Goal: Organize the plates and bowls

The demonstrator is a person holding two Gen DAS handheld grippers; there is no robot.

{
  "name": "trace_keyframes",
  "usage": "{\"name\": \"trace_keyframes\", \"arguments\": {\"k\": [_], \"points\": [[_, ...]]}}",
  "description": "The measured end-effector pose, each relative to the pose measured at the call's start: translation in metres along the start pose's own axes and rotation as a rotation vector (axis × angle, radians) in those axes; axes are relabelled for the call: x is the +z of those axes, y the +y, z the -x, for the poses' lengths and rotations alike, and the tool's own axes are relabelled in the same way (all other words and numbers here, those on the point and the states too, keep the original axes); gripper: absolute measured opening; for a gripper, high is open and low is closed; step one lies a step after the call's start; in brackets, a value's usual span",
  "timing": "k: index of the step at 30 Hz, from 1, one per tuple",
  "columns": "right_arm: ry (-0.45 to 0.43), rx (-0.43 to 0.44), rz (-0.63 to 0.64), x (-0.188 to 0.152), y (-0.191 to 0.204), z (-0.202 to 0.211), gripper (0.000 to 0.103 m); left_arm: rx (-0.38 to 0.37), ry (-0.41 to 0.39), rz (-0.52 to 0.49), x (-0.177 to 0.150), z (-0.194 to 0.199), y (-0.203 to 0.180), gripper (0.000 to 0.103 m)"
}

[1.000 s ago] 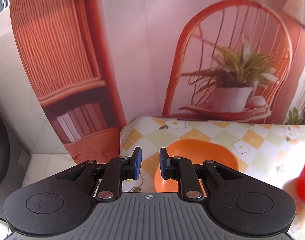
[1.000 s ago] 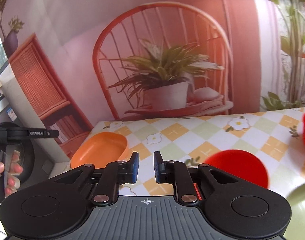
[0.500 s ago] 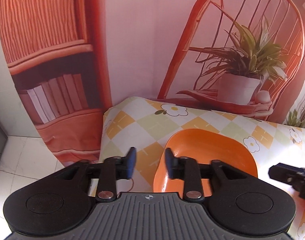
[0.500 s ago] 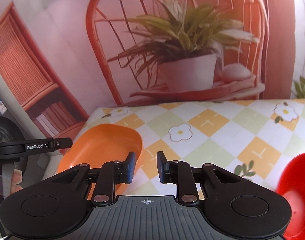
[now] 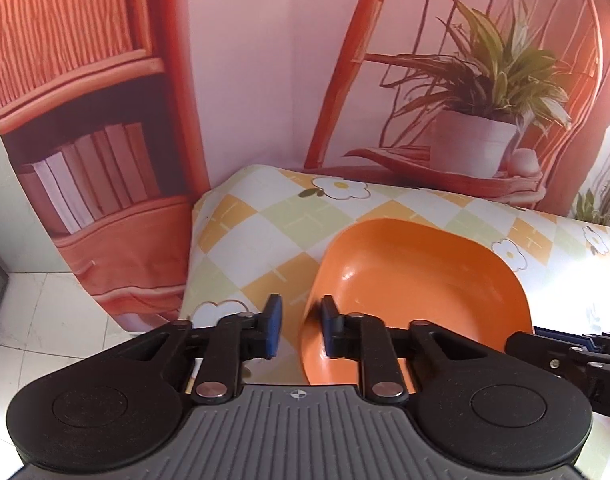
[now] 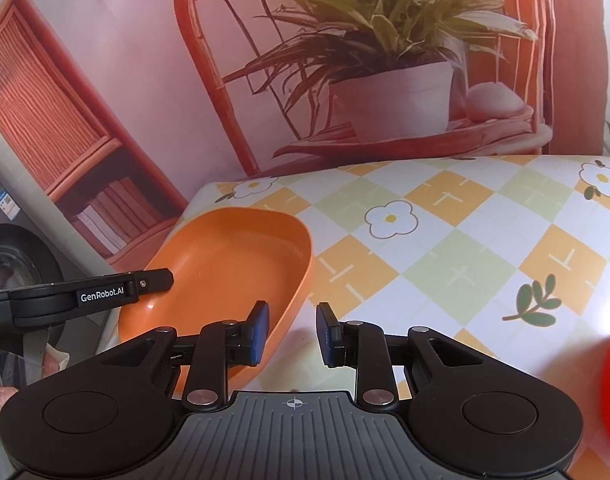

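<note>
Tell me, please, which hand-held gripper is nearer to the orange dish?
Both straddle its rim; neither is clearly nearer. The left hand-held gripper is open across the orange dish left rim, the right hand-held gripper across its right rim.

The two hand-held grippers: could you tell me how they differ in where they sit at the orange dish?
The left hand-held gripper straddles the orange dish's left rim; the right hand-held gripper straddles its right rim. The left one's right finger is inside; the right one's left finger is. Both are open.

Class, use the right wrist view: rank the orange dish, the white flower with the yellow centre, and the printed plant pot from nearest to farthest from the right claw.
1. Orange dish, at the claw's left finger.
2. White flower, ahead on the tablecloth.
3. Plant pot, on the backdrop behind.
</note>
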State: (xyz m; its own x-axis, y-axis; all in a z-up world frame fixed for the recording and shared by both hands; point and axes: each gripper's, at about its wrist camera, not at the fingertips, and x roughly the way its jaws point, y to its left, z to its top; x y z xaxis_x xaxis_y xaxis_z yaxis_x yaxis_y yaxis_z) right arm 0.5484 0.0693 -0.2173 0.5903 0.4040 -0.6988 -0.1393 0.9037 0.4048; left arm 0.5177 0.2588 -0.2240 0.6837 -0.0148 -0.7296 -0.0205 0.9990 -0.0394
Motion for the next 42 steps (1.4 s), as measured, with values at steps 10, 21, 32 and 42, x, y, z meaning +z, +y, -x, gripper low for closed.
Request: {"name": "trace_keyframes", "arguments": {"k": [10, 21, 32, 42], "points": [[0.020, -0.005, -0.011, -0.013, -0.003, 0.019, 0.014, -0.030, 0.022, -0.012, -0.025, 0.033, -0.012, 0.010], [-0.046, 0.010, -0.018, -0.020, -0.018, 0.102, 0.010, -0.056, -0.055, 0.023, -0.048, 0.115, -0.053, 0.010], [-0.172, -0.021, -0.062, -0.009, -0.057, 0.187, 0.009, -0.079, -0.116, -0.073, -0.031, 0.174, -0.131, 0.011], [-0.280, -0.075, -0.113, -0.012, -0.129, 0.268, 0.010, -0.180, -0.132, -0.120, -0.037, 0.195, -0.221, 0.012]]}}
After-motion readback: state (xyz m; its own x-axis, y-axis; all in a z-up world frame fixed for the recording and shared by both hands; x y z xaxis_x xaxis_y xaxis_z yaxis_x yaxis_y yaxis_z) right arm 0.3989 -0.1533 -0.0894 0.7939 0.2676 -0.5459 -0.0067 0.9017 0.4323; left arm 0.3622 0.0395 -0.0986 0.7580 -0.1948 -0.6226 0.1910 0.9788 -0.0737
